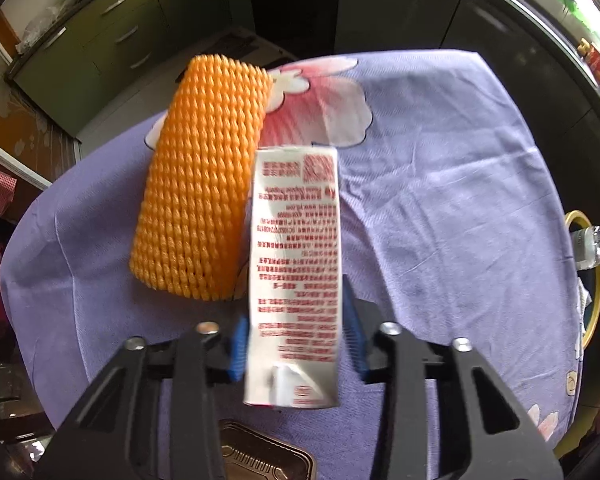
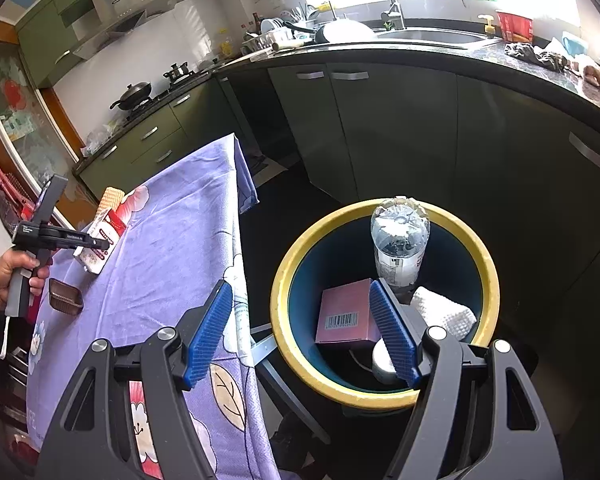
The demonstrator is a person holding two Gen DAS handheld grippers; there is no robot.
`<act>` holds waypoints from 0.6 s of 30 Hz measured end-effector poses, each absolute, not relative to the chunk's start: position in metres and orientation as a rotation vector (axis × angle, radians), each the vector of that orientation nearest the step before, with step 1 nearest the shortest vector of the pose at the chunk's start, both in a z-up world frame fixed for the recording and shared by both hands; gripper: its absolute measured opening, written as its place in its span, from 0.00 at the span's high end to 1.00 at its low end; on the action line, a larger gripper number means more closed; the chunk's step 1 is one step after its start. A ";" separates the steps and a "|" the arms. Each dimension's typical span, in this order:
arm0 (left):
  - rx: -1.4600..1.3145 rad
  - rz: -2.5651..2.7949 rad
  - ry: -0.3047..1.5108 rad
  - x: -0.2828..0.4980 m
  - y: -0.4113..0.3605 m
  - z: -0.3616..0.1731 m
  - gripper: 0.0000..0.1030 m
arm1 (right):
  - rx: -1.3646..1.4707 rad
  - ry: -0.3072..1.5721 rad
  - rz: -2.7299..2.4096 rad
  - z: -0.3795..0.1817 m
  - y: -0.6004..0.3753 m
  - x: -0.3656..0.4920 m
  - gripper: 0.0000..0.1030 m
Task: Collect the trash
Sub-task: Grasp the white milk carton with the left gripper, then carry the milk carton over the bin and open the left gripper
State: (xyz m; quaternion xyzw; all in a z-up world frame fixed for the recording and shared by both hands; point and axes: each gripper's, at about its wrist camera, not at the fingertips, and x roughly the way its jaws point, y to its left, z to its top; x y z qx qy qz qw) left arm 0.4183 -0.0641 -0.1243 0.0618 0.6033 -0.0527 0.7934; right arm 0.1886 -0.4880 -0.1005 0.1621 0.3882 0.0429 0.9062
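Note:
My left gripper (image 1: 296,344) is shut on a white drink carton with red print (image 1: 296,264), held just above the purple flowered tablecloth (image 1: 440,200). An orange foam fruit net (image 1: 204,184) lies on the cloth just left of the carton. A brown plastic tray (image 1: 260,456) sits under the gripper. My right gripper (image 2: 300,336) is open and empty, over the near rim of the yellow-rimmed bin (image 2: 284,280). In the bin are a clear plastic bottle (image 2: 400,244), a pink box (image 2: 346,312) and a white foam piece (image 2: 444,312). The right wrist view also shows the left gripper (image 2: 96,242) with the carton (image 2: 100,240).
The bin stands on the floor off the table's right edge, also seen in the left wrist view (image 1: 592,280). Green kitchen cabinets (image 2: 400,128) and a counter with a sink (image 2: 432,36) stand behind it. The brown tray (image 2: 65,297) sits near the table's left edge.

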 end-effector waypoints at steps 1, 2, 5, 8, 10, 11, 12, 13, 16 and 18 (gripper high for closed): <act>0.137 -0.114 1.298 0.418 -0.065 -0.125 0.69 | 0.336 0.802 0.089 -0.100 -0.488 0.188 0.32; 0.147 -0.114 1.294 0.417 -0.066 -0.125 0.69 | 0.337 0.802 0.089 -0.101 -0.488 0.188 0.32; 0.149 -0.135 1.287 0.409 -0.068 -0.121 0.69 | 0.340 0.798 0.094 -0.099 -0.488 0.185 0.32; 0.159 -0.165 1.261 0.397 -0.075 -0.110 0.69 | 0.339 0.790 0.099 -0.096 -0.488 0.180 0.32; 0.160 -0.198 1.239 0.384 -0.081 -0.099 0.69 | 0.336 0.784 0.101 -0.093 -0.489 0.175 0.32; 0.165 -0.214 1.224 0.377 -0.086 -0.093 0.69 | 0.334 0.780 0.102 -0.091 -0.489 0.172 0.32; 0.172 -0.225 1.211 0.371 -0.090 -0.088 0.69 | 0.334 0.775 0.102 -0.089 -0.490 0.168 0.32; 0.183 -0.239 1.192 0.363 -0.095 -0.082 0.69 | 0.334 0.773 0.102 -0.088 -0.491 0.165 0.32; 0.223 -0.296 1.125 0.333 -0.119 -0.065 0.69 | 0.335 0.770 0.102 -0.086 -0.495 0.156 0.32; 0.236 -0.334 1.098 0.316 -0.135 -0.057 0.69 | 0.340 0.770 0.102 -0.086 -0.499 0.150 0.32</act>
